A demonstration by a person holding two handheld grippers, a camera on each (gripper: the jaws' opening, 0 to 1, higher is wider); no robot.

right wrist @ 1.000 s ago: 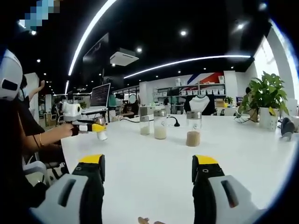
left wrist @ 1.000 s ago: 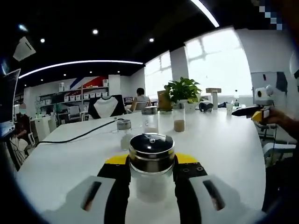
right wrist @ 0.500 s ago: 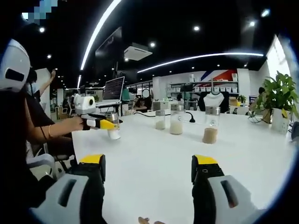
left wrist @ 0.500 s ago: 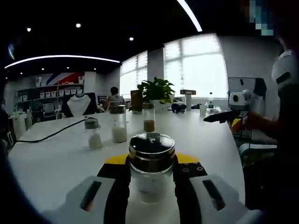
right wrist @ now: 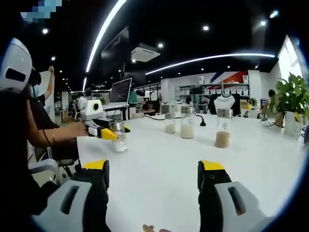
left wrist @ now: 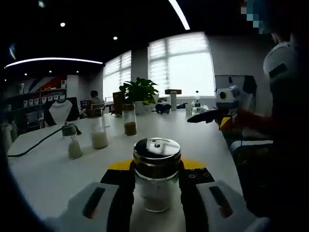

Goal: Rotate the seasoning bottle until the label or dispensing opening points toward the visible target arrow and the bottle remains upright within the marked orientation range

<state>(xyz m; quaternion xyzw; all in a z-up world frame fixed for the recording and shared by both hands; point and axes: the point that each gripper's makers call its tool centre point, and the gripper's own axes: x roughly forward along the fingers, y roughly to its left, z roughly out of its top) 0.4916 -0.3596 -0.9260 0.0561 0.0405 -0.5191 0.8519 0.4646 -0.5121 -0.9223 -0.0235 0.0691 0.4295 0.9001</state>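
Note:
A clear glass seasoning bottle (left wrist: 156, 153) with a shiny metal lid and pale powder inside stands upright on the white table (left wrist: 48, 174). My left gripper (left wrist: 156, 169) is shut on it, its black and yellow jaws pressing the glass from both sides. In the right gripper view, the left gripper (right wrist: 107, 133) shows at the left, held by a person's hand, with the bottle (right wrist: 119, 139) in it. My right gripper (right wrist: 154, 170) hovers over the table with its jaws wide apart and nothing between them. In the left gripper view it (left wrist: 205, 115) shows at the right.
Three more glass jars stand in a row on the table: a small one (left wrist: 74, 145), one with white grains (left wrist: 99, 134) and one with brown grains (left wrist: 129, 121). A potted plant (left wrist: 137, 93) is behind them and a laptop (right wrist: 119, 91) at the far end. A cable (left wrist: 34, 145) crosses the table.
The left gripper view's background has slid left, so the left gripper has turned with the bottle still held. The right gripper view has shifted slightly; its jaws stay apart.

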